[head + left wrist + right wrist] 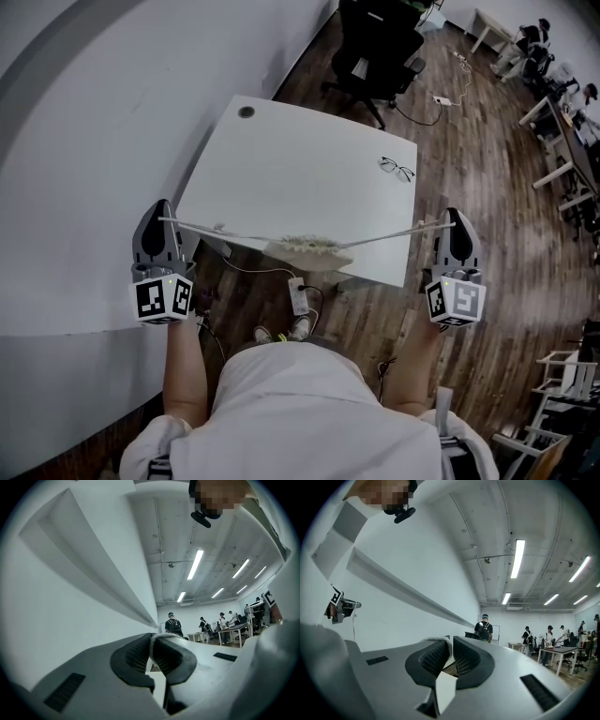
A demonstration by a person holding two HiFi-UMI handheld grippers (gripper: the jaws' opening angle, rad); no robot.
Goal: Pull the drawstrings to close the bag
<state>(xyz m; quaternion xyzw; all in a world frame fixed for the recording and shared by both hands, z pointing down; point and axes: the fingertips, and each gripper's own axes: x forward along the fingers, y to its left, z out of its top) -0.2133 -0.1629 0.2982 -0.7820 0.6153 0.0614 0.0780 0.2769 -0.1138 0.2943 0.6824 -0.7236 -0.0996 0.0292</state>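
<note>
In the head view a small pale drawstring bag (305,249) hangs bunched in mid-air over the table's near edge. Its two white drawstrings run out taut to either side. The left drawstring (220,229) ends in my left gripper (161,213), which is shut on it. The right drawstring (398,232) ends in my right gripper (457,218), also shut on it. In the left gripper view the cord (152,638) shows pinched between the dark pads. The right gripper view shows the same: a white cord (447,641) clamped between its pads. Both grippers are held wide apart, pointing roughly level.
A white table (300,169) stands ahead with a pair of glasses (397,169) near its right edge. A black office chair (375,47) is beyond it. A power strip (299,295) and cables lie on the wood floor below. A white wall runs along the left.
</note>
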